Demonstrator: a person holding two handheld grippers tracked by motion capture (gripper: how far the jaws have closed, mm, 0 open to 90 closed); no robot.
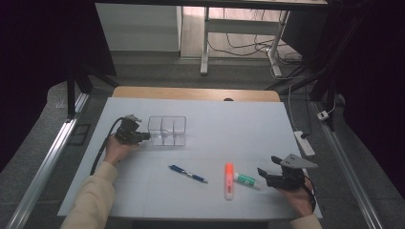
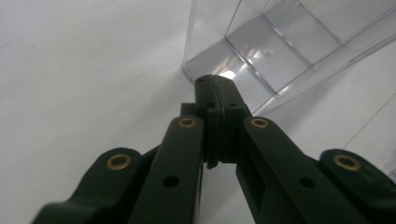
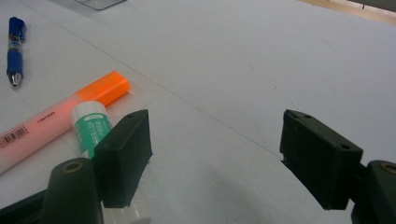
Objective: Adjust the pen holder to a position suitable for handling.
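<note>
A clear plastic organiser box (image 1: 167,130) with three compartments stands on the white table mat (image 1: 229,129) at the left. My left gripper (image 1: 146,136) is shut with nothing between its jaws, its tips right at the box's left end. In the left gripper view the closed tips (image 2: 215,82) sit against a bottom corner of the clear box (image 2: 280,42). My right gripper (image 1: 267,168) rests open at the front right. Just to its left lie a green-and-white glue stick (image 1: 247,180), an orange highlighter (image 1: 229,180) and a blue pen (image 1: 187,173). In the right gripper view the open jaws (image 3: 215,135) hold nothing, and the glue stick (image 3: 91,123) lies beside the left jaw.
The highlighter (image 3: 60,116) and the pen (image 3: 15,46) lie on the mat to the left of the right gripper. A wooden table edge (image 1: 196,93) runs behind the mat. Cables and a power strip (image 1: 304,143) lie on the floor at the right.
</note>
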